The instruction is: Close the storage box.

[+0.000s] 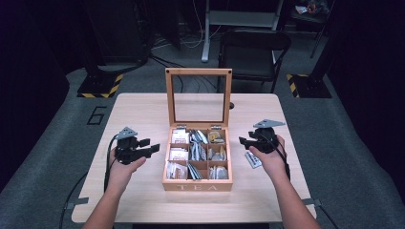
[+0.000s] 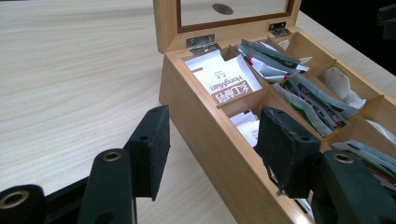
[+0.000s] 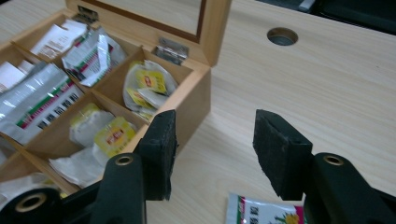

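Note:
A wooden tea box (image 1: 197, 186) stands in the middle of the table (image 1: 143, 109) with its glass lid (image 1: 198, 71) upright. Its compartments hold tea bags (image 1: 179, 138). My left gripper (image 1: 150, 147) hovers open at the box's left side; in the left gripper view it (image 2: 210, 149) has one jaw outside the box wall (image 2: 205, 126) and one over the compartments, near a white packet (image 2: 226, 84). My right gripper (image 1: 243, 141) is open to the right of the box. In the right gripper view it (image 3: 215, 154) is empty above the table, with a loose tea packet (image 3: 261, 212) lying below it.
The loose packet (image 1: 253, 160) lies on the table under my right hand. A round cable hole (image 3: 282, 36) sits in the tabletop behind the box. A black folding chair (image 1: 253, 45) stands beyond the far edge. Bare tabletop (image 2: 70, 70) stretches left of the box.

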A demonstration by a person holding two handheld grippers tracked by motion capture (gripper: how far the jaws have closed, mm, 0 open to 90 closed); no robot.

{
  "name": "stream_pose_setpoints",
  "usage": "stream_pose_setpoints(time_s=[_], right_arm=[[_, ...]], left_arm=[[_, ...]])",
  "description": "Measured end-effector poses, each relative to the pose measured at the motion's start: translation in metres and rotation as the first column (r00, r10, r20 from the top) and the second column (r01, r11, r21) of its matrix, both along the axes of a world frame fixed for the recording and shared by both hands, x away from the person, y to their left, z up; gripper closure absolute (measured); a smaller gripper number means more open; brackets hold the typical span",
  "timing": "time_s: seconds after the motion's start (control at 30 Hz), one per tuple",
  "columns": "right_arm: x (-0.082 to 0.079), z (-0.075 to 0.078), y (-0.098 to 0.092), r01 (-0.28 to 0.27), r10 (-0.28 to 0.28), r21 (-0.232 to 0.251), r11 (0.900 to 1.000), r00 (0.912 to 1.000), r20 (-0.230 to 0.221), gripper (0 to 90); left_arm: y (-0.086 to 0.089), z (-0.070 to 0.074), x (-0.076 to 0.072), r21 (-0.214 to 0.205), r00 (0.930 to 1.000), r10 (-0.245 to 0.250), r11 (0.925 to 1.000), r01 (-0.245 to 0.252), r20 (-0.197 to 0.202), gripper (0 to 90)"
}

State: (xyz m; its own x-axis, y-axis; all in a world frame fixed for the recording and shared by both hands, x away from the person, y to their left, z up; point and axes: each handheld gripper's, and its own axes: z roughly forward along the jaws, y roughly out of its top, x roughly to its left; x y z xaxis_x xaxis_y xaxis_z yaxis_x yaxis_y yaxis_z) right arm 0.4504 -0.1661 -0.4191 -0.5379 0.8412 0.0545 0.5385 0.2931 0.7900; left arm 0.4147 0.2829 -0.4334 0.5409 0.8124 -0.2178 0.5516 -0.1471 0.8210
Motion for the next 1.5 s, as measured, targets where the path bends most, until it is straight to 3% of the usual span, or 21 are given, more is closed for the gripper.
stream_pose_setpoints(time_s=[0.37,0.67,1.5], right_arm=[[0.016,0.013,0.021,-0.046,0.046,-0.005,0.9989,0.9983,0.035,47.8],[0.034,0.014,0.031,-0.076,0.076,0.004,0.9971,0.9969,0.018,48.1],[0.083,0.016,0.046,-0.044,0.044,-0.001,0.999,0.9989,0.017,48.3]], left_arm=[[0.001,0.0,0.0,-0.001,1.0,0.002,1.0,-0.002,-0.001,44.2],[0.001,0.0,0.0,0.001,1.0,-0.001,1.0,0.002,-0.006,44.3],[0.001,0.0,0.001,0.003,1.0,-0.005,1.0,0.005,-0.004,44.4]])
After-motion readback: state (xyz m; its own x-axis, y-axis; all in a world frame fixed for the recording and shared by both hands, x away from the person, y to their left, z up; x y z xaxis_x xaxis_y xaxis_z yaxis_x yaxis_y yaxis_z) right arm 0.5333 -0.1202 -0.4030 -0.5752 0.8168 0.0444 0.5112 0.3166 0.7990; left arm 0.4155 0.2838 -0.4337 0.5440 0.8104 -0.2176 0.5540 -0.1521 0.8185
